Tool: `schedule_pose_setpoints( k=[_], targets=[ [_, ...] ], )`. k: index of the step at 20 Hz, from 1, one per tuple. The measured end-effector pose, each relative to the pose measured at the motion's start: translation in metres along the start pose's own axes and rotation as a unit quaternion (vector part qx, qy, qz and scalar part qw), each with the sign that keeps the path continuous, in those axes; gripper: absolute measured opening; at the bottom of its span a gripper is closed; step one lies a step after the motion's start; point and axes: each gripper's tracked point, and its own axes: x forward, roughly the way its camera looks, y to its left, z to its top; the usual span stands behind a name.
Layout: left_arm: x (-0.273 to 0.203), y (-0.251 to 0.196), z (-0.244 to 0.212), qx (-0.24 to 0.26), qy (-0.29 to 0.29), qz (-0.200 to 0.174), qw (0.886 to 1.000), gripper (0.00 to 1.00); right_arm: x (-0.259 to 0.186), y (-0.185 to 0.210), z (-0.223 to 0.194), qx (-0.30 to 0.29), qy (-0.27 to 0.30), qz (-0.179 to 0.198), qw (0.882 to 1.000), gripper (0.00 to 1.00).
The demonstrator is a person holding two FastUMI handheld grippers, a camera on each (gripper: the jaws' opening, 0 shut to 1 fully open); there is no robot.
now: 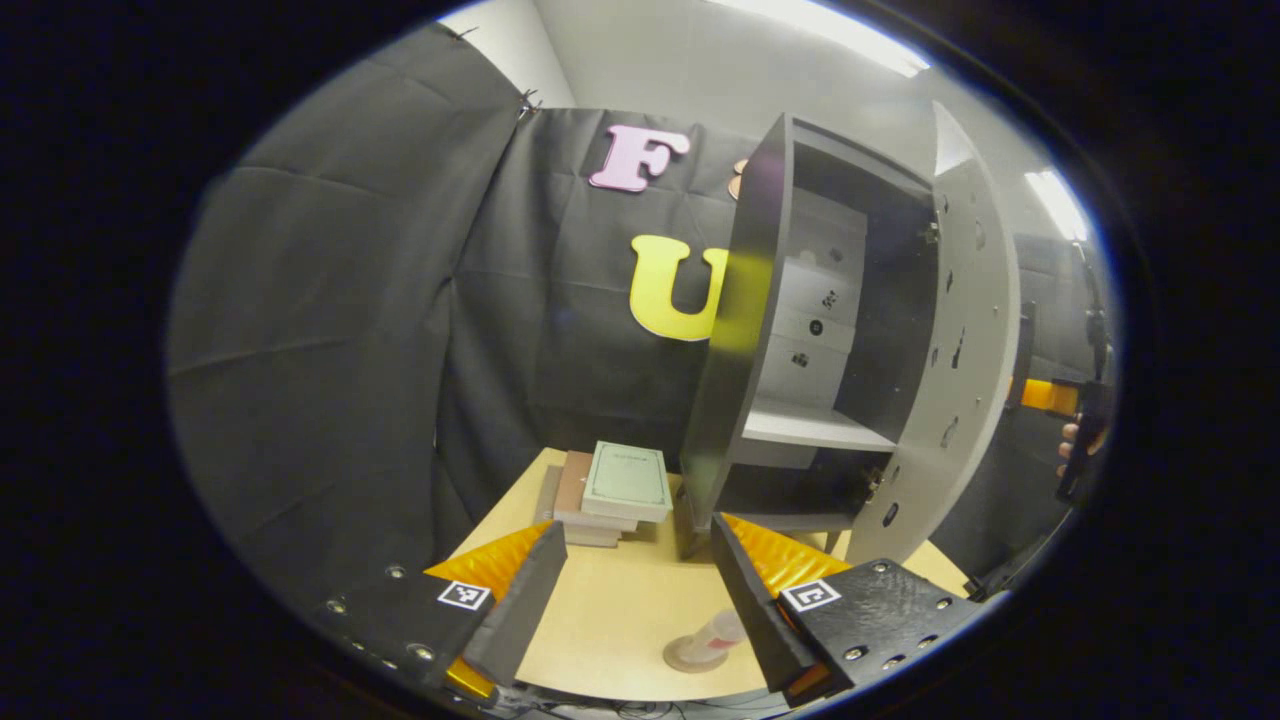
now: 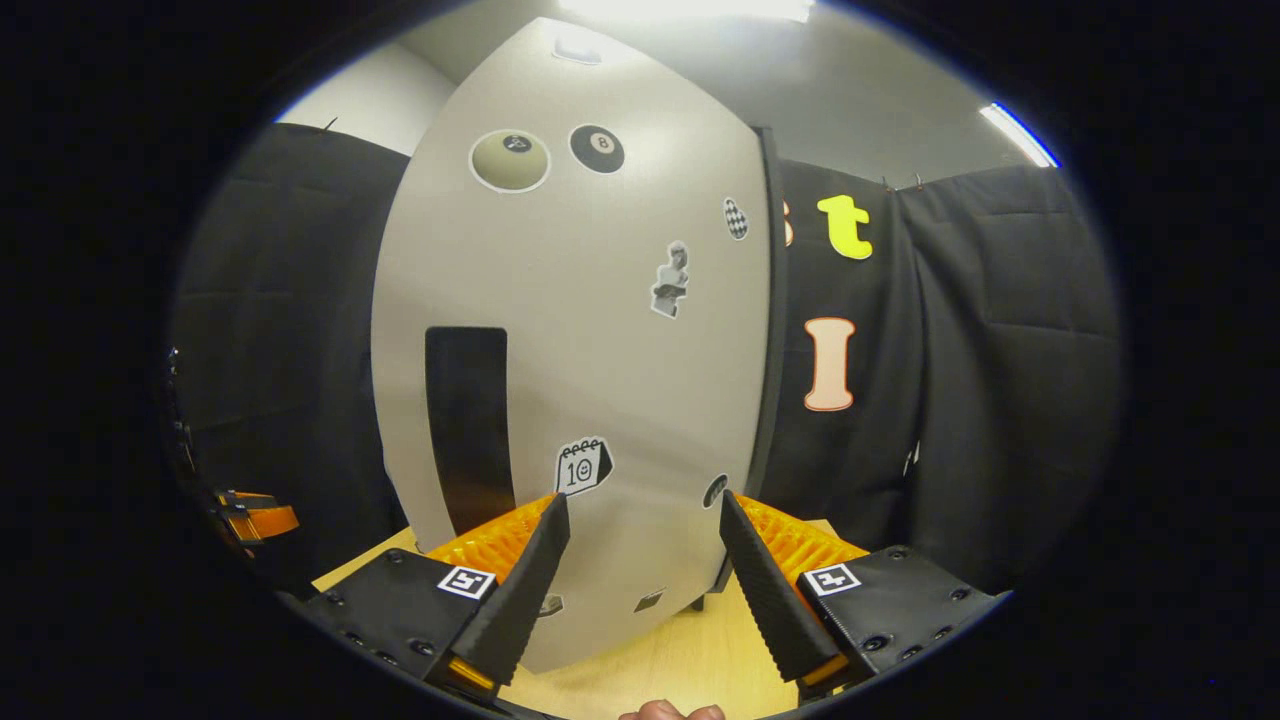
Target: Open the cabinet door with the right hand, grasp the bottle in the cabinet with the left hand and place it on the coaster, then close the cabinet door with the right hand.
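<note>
The grey cabinet (image 1: 800, 330) stands on the wooden table with its door (image 1: 960, 380) swung wide to the right. A small pale bottle (image 1: 718, 632) stands on a round tan coaster (image 1: 685, 660) near the table's front edge, partly hidden behind one finger. My left gripper (image 1: 638, 528) hangs open above and in front of the bottle, holding nothing. In the right gripper view, my right gripper (image 2: 644, 500) is open close to the door's sticker-covered outer face (image 2: 600, 330). The black handle (image 2: 468, 430) lies just left of its fingers.
A short stack of books (image 1: 615, 490) lies on the table (image 1: 610, 610) left of the cabinet. The right gripper and the hand holding it (image 1: 1075, 430) show beyond the door's edge. The left gripper (image 2: 250, 515) appears far left in the right gripper view. Black cloth walls surround the table.
</note>
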Motion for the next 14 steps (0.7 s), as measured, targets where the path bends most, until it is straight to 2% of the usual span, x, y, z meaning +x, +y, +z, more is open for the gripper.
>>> schedule_pose_setpoints(
  k=[4, 5, 6, 8, 9, 10, 11, 14],
  targets=[
    [0.010, 0.019, 0.004, 0.021, 0.001, 0.004, 1.000, 0.87, 0.023, 0.029, 0.003, 0.039, -0.004, 0.028, 0.999, 0.98],
    [0.014, 0.020, 0.003, 0.020, 0.004, 0.000, 1.000, 0.87, 0.025, 0.033, 0.003, 0.042, -0.002, 0.032, 0.999, 0.98],
    [0.017, 0.016, 0.001, 0.018, 0.006, -0.005, 1.000, 0.92, 0.027, 0.035, 0.005, 0.039, 0.001, 0.034, 0.999, 0.98],
    [0.023, 0.012, 0.003, 0.010, 0.006, -0.016, 1.000, 0.90, 0.029, 0.037, 0.010, 0.034, 0.000, 0.033, 0.999, 0.98],
    [0.025, 0.010, 0.003, 0.008, 0.006, -0.020, 1.000, 0.89, 0.028, 0.036, 0.013, 0.034, -0.003, 0.032, 0.999, 0.98],
    [0.027, 0.007, 0.005, 0.008, 0.006, -0.022, 1.000, 0.87, 0.024, 0.032, 0.014, 0.035, -0.003, 0.028, 0.999, 0.93],
    [0.029, 0.003, 0.005, 0.010, 0.007, -0.024, 1.000, 0.87, 0.021, 0.027, 0.014, 0.036, -0.002, 0.024, 0.999, 0.98],
    [0.040, -0.016, 0.014, 0.012, -0.006, -0.039, 0.999, 0.87, 0.021, 0.008, 0.014, 0.043, -0.006, 0.011, 0.999, 0.98]
  ],
)
